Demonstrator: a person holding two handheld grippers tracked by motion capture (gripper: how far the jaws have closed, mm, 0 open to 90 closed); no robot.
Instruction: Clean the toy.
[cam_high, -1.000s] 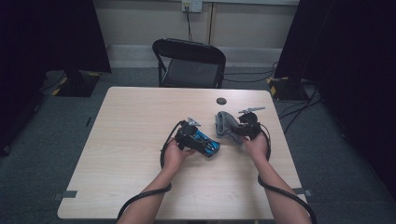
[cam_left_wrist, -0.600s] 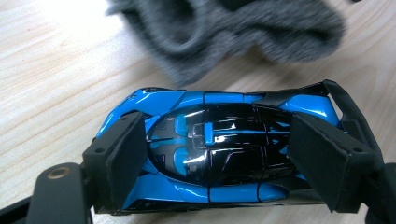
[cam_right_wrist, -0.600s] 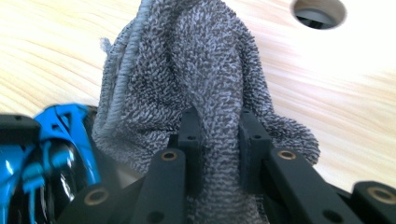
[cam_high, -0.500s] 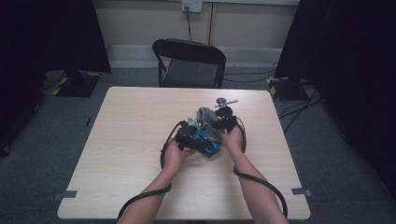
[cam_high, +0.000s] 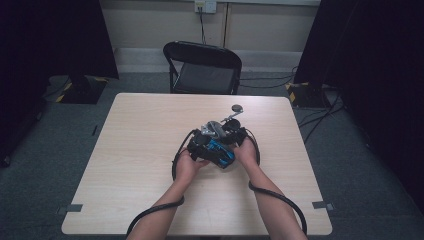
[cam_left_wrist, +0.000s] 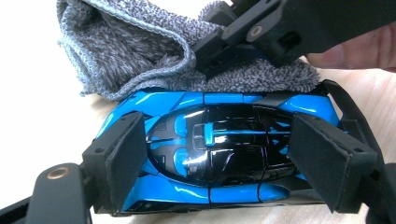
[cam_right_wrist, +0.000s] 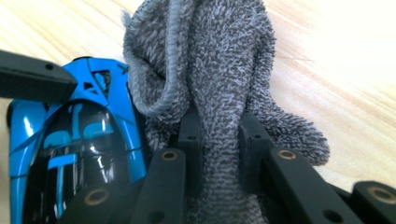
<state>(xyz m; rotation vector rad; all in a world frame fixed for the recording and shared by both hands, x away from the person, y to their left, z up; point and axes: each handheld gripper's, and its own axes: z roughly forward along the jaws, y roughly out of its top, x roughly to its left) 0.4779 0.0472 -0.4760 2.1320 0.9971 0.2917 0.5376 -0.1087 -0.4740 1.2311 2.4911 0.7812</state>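
A shiny blue and black toy car (cam_left_wrist: 219, 140) lies lengthwise between the pads of my left gripper (cam_left_wrist: 219, 161), which is shut on its two ends. My right gripper (cam_right_wrist: 219, 144) is shut on a folded grey terry cloth (cam_right_wrist: 219, 70). The cloth rests against the car's (cam_right_wrist: 70, 149) far side and drapes over its edge. In the high view both hands meet at the table's middle: the left gripper (cam_high: 200, 145), the car (cam_high: 221, 153), the cloth (cam_high: 212, 128) and the right gripper (cam_high: 235, 136) are bunched together.
The light wooden table (cam_high: 140, 165) has bare room on all sides of the hands. A small dark round thing (cam_high: 236, 107) sits just behind the grippers. A black folding chair (cam_high: 202, 65) stands beyond the far edge. Cables trail from both grippers toward the near edge.
My right gripper has carried the grey cloth leftward and a little down, until it lies against the car. The left gripper and the car have stayed in place.
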